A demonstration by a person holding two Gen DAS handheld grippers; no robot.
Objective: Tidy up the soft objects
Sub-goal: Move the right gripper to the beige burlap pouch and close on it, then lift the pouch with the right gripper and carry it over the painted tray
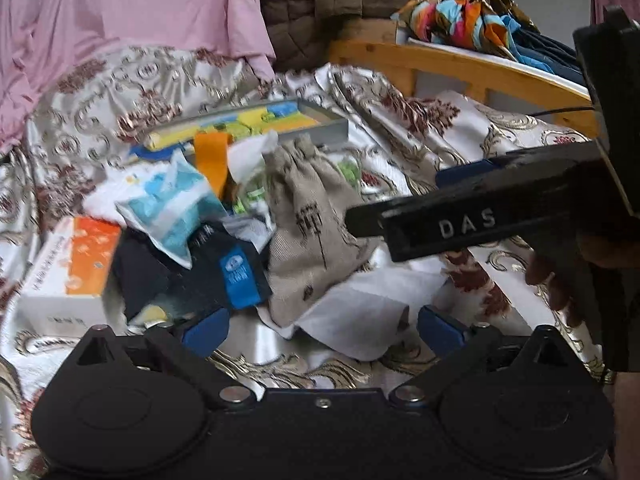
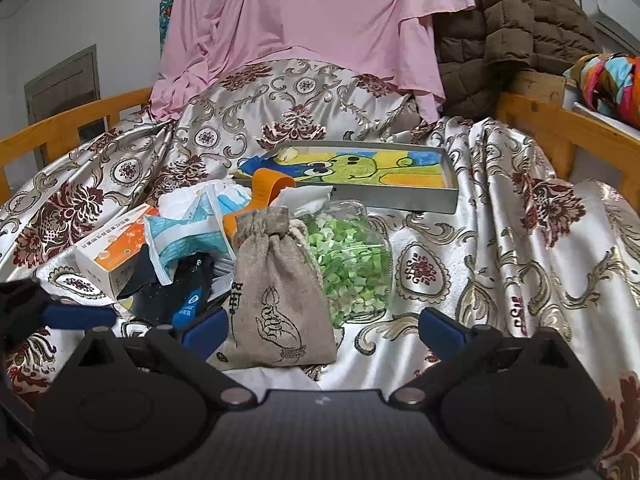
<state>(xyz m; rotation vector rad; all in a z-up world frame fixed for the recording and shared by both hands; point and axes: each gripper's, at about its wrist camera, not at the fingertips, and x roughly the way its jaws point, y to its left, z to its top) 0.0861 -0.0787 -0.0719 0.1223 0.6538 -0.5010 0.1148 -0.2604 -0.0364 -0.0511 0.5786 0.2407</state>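
Note:
A burlap drawstring pouch (image 2: 276,288) with a printed hand lies on the patterned bedspread (image 2: 500,240), between the wide-apart fingers of my right gripper (image 2: 322,328), nearer the left finger; nothing is gripped. Behind it lie a clear bag of green pieces (image 2: 352,268), a blue-white tissue packet (image 2: 188,236), a dark cloth with a blue label (image 2: 180,292) and an orange-white box (image 2: 112,256). In the left wrist view my left gripper (image 1: 323,326) stands open over a white cloth (image 1: 368,312), just short of the pouch (image 1: 308,232). The right gripper's black housing (image 1: 480,224) reaches in from the right.
A grey tray (image 2: 452,196) with a cartoon picture sits behind the pile, an orange strap (image 2: 268,188) beside it. Wooden bed rails (image 2: 560,128) run along both sides. A pink sheet (image 2: 312,20), a brown quilted jacket (image 2: 512,32) and a colourful cloth (image 2: 612,80) hang at the back.

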